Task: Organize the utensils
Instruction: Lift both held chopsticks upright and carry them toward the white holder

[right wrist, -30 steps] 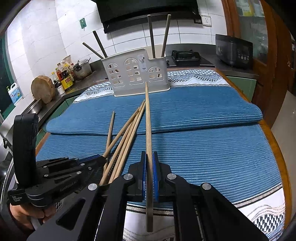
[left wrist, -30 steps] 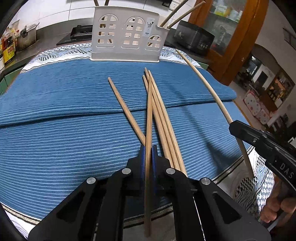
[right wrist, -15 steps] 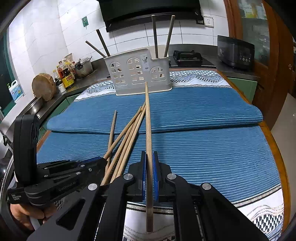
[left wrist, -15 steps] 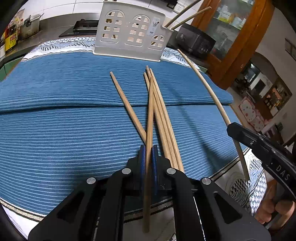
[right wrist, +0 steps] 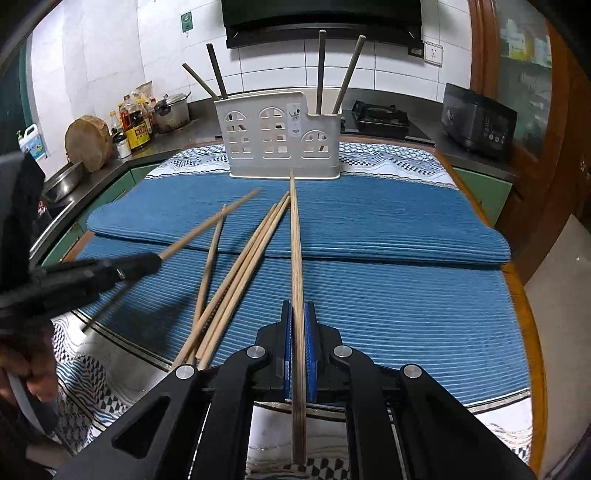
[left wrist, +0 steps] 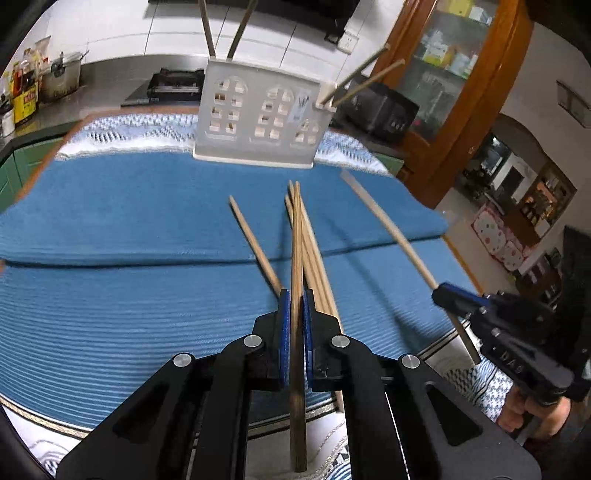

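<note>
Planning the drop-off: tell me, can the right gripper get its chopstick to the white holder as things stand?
Probably yes: the right gripper is shut on its chopstick, aimed at the white holder, with only blue mat between.

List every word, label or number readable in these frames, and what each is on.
"DAS": white letters on the right gripper body, partly cut off.
White sticker on the utensil holder: too small to read.
Condiment bottle labels: blurred.
Green wall sign: illegible.

Matt wooden chopsticks [right wrist: 297, 258], ribbed cloth [right wrist: 406, 295].
</note>
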Action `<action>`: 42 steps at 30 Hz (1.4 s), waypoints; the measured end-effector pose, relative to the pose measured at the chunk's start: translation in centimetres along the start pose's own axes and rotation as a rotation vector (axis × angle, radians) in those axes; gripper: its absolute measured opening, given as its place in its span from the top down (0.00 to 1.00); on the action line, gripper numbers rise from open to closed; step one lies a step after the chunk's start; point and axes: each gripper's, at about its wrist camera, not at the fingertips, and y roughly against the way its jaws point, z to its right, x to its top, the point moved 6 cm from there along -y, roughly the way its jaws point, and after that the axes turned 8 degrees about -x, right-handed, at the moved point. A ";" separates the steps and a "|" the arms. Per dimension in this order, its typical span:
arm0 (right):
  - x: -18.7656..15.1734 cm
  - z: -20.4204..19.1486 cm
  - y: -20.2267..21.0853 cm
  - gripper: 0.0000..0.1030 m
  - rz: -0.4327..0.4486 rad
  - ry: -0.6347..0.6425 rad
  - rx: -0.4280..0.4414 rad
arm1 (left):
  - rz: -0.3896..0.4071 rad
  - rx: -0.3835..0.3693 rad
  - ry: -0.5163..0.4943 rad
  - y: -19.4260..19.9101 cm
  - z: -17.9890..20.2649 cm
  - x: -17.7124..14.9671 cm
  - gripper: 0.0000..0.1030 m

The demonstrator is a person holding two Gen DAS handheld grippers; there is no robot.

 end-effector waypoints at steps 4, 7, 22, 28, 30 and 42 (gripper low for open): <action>-0.4 -0.1 -0.1 0.94 -0.009 0.010 0.000 | 0.003 0.000 -0.015 0.4 0.1 0.7 0.95; -0.4 0.2 0.1 0.94 -0.003 0.000 0.002 | 0.009 -0.010 -0.013 0.9 0.2 1.0 0.95; 4.0 1.0 2.8 0.94 0.093 -0.023 0.018 | 0.052 0.013 -0.079 2.6 0.2 4.4 0.95; 8.5 1.6 3.5 0.94 0.129 -0.016 0.054 | 0.079 0.006 -0.101 3.5 0.5 6.9 0.95; 10.7 2.0 3.6 0.94 0.139 0.001 0.044 | 0.090 0.002 -0.111 3.9 0.6 8.3 0.95; 21.6 4.5 3.0 0.94 0.130 0.061 0.006 | 0.179 0.011 -0.180 5.4 2.1 17.4 0.95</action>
